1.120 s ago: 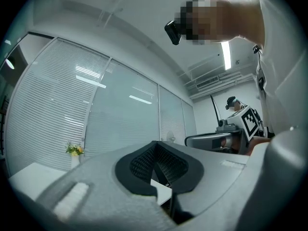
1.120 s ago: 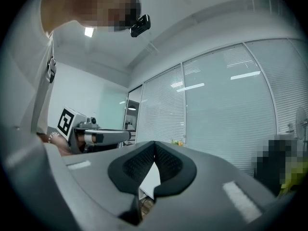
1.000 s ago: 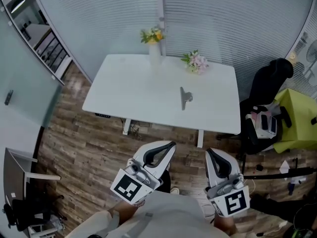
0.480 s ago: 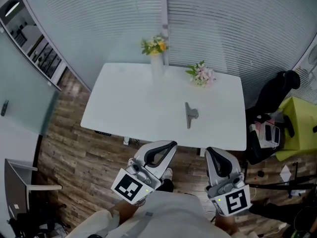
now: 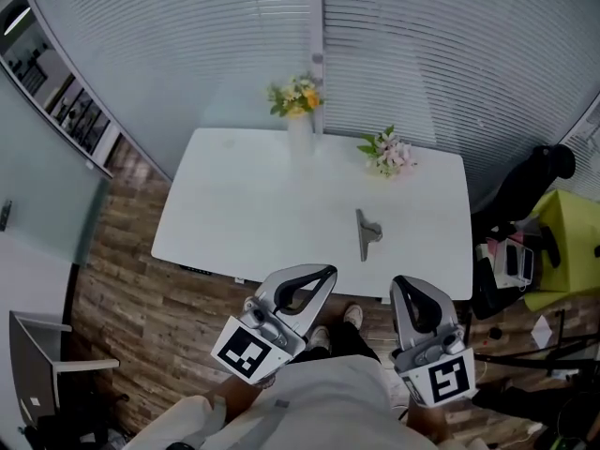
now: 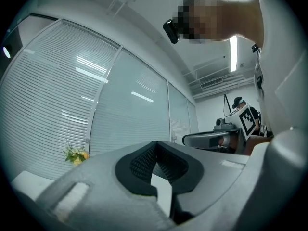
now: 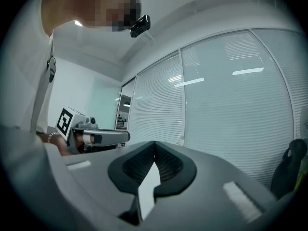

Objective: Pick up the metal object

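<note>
The metal object (image 5: 366,235), a slim grey piece with a small side tab, lies on the white table (image 5: 234,204), right of its middle. My left gripper (image 5: 325,273) is held short of the table's near edge, its jaws together with nothing between them. My right gripper (image 5: 397,283) is beside it, below the metal object in the head view, also shut and empty. In the left gripper view the left gripper (image 6: 155,144) points at window blinds, and the right gripper (image 7: 155,143) does the same in its own view. Neither gripper view shows the metal object.
A white vase of yellow flowers (image 5: 298,101) and a bunch of pink flowers (image 5: 387,152) stand at the table's far edge. A black chair (image 5: 534,181) and a yellow-green thing (image 5: 567,242) are to the right. Wood floor (image 5: 141,289) surrounds the table.
The table and the metal object have drawn nearer and lower in the head view. Both grippers have travelled toward the table side by side, still shut.
</note>
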`<state>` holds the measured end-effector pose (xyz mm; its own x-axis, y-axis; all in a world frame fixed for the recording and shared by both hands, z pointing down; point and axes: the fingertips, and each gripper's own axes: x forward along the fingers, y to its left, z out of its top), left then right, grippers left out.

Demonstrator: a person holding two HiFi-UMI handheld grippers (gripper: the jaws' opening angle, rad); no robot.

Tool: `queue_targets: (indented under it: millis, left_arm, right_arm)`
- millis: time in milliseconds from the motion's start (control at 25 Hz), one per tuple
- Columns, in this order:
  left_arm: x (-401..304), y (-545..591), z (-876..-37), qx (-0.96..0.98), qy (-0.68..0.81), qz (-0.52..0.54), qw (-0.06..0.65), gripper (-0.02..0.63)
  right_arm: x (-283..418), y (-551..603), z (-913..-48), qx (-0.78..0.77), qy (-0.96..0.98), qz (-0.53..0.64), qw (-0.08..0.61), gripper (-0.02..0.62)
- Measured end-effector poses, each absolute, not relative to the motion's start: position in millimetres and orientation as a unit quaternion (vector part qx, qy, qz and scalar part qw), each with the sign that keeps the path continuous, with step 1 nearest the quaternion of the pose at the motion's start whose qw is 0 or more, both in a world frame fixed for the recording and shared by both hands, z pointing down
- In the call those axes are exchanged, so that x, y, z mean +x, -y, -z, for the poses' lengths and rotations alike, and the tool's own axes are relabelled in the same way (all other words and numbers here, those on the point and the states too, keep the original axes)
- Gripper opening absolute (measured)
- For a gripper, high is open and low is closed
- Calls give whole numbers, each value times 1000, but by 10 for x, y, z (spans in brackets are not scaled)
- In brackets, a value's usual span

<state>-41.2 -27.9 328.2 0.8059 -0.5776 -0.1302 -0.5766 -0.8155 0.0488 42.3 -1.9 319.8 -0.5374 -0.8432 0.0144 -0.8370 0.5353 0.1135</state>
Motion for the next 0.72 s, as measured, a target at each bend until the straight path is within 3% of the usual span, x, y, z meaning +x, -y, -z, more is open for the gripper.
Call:
queue_targets:
  millis: [720]
  left_arm:
    - [63,1306,-3292,950,304,66,7,2]
  right_arm:
    - [869,1065,-3193,483,875,31,20,5]
